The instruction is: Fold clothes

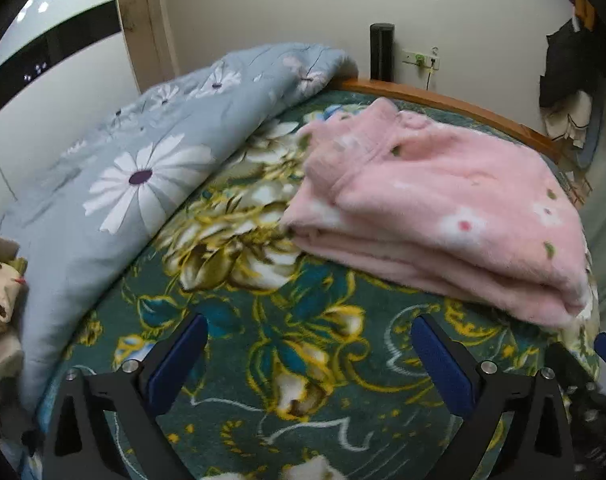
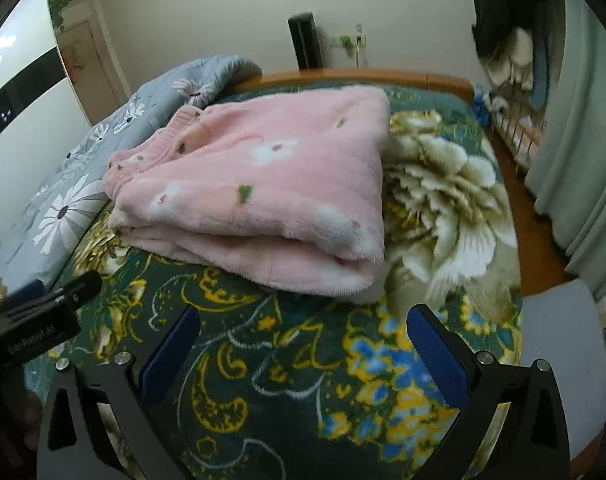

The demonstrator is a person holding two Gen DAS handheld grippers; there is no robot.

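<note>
**Folded pink garment on the bed, both grippers empty**

The pink garment (image 1: 443,208) (image 2: 259,196) lies folded in layers on the green floral blanket (image 1: 287,340) (image 2: 263,360), toward the far side of the bed, near the wooden bed frame (image 1: 443,100) (image 2: 343,74). A blue daisy quilt (image 1: 123,168) (image 2: 75,184) is bunched along the left. The left gripper (image 1: 309,364) hangs near the garment's near edge, jaws wide apart, nothing between them. The right gripper (image 2: 303,356) does likewise, its jaws spread and empty. A black post (image 1: 382,52) (image 2: 305,42) stands at the far wall.
</note>
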